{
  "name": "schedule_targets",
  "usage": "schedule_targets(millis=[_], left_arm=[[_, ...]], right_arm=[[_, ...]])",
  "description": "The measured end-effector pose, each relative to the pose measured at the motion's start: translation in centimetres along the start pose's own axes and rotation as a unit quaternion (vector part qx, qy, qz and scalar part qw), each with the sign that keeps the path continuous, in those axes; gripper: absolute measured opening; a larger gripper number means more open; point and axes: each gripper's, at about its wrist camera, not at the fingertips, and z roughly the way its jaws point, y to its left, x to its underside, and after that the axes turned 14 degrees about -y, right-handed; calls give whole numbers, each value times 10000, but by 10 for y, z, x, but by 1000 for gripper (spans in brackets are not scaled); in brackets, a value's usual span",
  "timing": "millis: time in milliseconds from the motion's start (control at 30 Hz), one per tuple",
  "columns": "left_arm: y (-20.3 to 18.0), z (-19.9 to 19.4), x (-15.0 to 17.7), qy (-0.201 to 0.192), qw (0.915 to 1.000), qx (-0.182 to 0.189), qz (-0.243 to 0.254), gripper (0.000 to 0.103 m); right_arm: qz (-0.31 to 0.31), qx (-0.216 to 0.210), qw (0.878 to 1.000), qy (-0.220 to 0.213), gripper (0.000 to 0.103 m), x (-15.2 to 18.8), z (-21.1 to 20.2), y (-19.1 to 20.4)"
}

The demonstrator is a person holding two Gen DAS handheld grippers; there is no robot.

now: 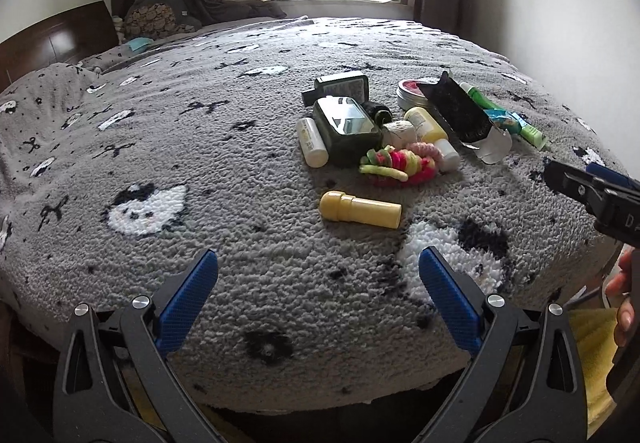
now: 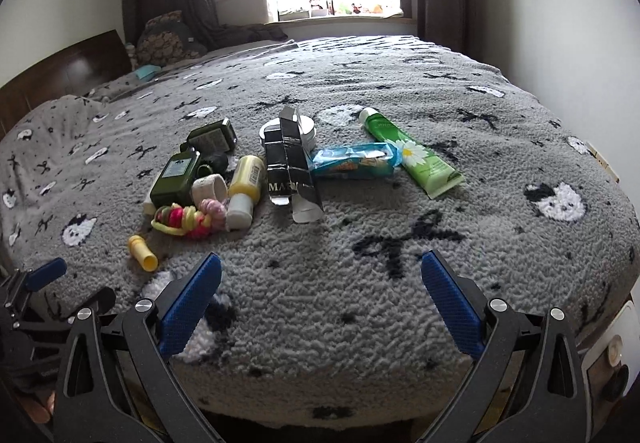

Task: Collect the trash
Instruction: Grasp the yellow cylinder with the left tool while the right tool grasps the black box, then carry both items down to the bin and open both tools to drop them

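Left wrist view. Left gripper (image 1: 318, 263) at bottom centre, blue pads spread wide apart, nothing between them, over the near edge of the grey blanket (image 1: 200, 163). Clutter sits centre to right of frame. Yellow tube (image 1: 360, 209) lies alone, nearest the pads. Behind it: hair ties (image 1: 396, 163), green bottle (image 1: 346, 131), white stick (image 1: 312, 141) at its left side. Black carton (image 1: 460, 111), flattened, leans over a tin (image 1: 412, 91), which is half hidden. Blue wrapper (image 1: 506, 119) and green tube (image 1: 500, 111) are partly covered by the carton. Right gripper (image 1: 592, 191) enters at right edge, cut off; pads not readable here. A hand (image 1: 622, 299) shows at lower right, mostly out of frame.

Right wrist view. Right gripper (image 2: 320, 263) at bottom centre, pads wide apart, empty. Carton (image 2: 292, 167) at centre, lettering cut off by a fold. Wrapper (image 2: 356, 159) just right of it, touching the green tube (image 2: 412, 159). Tin (image 2: 308, 131) largely behind the carton. Bottle (image 2: 176, 179), hair ties (image 2: 188, 219) and yellow tube (image 2: 142, 253) at centre left. Left gripper (image 2: 44, 275) at lower left edge, one pad seen.
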Motion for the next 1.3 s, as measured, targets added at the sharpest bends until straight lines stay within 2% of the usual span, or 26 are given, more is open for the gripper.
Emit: schedule_targets(millis=[100, 200, 367, 500, 600, 633, 667, 733, 833, 933, 1300], left_arm=[[-1, 15, -3, 96, 9998, 143, -51, 95], [-1, 28, -6, 164, 9995, 247, -72, 93], [-4, 50, -8, 294, 9988, 382, 9, 82], [-5, 62, -8, 369, 9979, 530, 5, 72], [-6, 70, -10, 377, 9974, 609, -10, 60], [-6, 72, -11, 382, 9973, 632, -20, 55], [-6, 73, -12, 388, 9971, 649, -24, 54], [-6, 74, -12, 395, 9970, 660, -26, 54], [-6, 74, -13, 385, 9972, 643, -26, 54], [-6, 69, -15, 351, 9975, 611, -31, 54], [-10, 9, -36, -188, 9987, 460, -80, 54]], right_arm=[[-5, -236, 9997, 61, 93, -10, 25, 3], [-97, -256, 9996, 82, 81, -21, 47, 7], [-220, -339, 9990, 167, 67, -31, 79, 14], [-129, -261, 9992, 288, 65, -35, 100, 8], [-210, -202, 9990, 333, 47, -37, 110, 7], [-247, -210, 9988, 357, 36, -36, 113, 8], [-299, -244, 9984, 417, 25, -36, 117, 10], [-393, -279, 9977, 479, 16, -33, 119, 13], [-498, -271, 9974, 448, 15, -31, 116, 16], [-432, -301, 9980, 355, 8, -34, 108, 14], [-562, -401, 9974, -228, 8, -62, 41, 21]])
